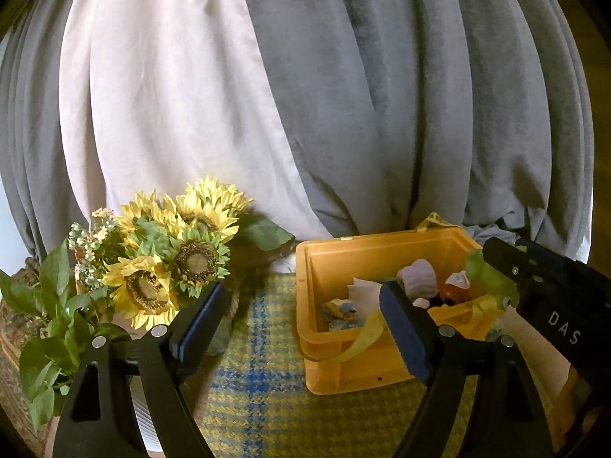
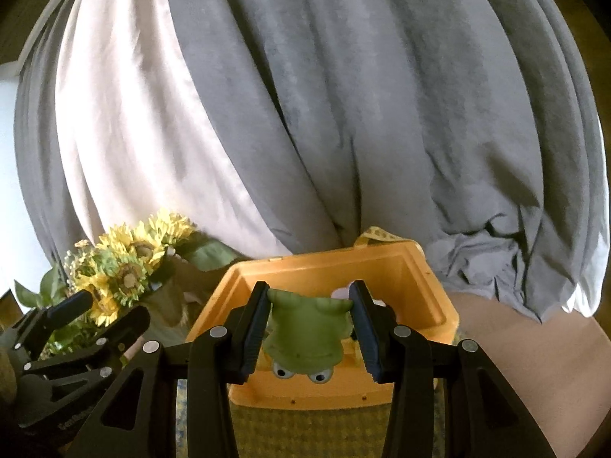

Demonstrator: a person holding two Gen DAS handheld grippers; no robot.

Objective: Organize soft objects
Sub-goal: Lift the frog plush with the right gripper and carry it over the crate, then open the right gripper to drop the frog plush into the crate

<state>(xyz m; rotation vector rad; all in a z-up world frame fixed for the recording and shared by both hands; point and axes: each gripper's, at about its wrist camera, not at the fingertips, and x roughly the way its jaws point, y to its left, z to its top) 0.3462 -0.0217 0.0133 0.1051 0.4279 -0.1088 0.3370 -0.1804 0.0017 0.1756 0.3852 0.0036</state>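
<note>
Jaws of the right gripper [image 2: 308,330] clamp a soft green rubber frog toy [image 2: 305,337], hanging head-down just above the yellow plastic bin [image 2: 431,286]; the left gripper [image 1: 301,328] stands apart, empty. Several small soft toys [image 1: 418,278] already lie inside, so sorting looks well along. The bin's near rim, fabric sunflowers [image 1: 168,252] and grey curtain [image 1: 382,114] hem the room.

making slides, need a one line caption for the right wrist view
Right gripper holds a green frog toy above the yellow bin.
</note>
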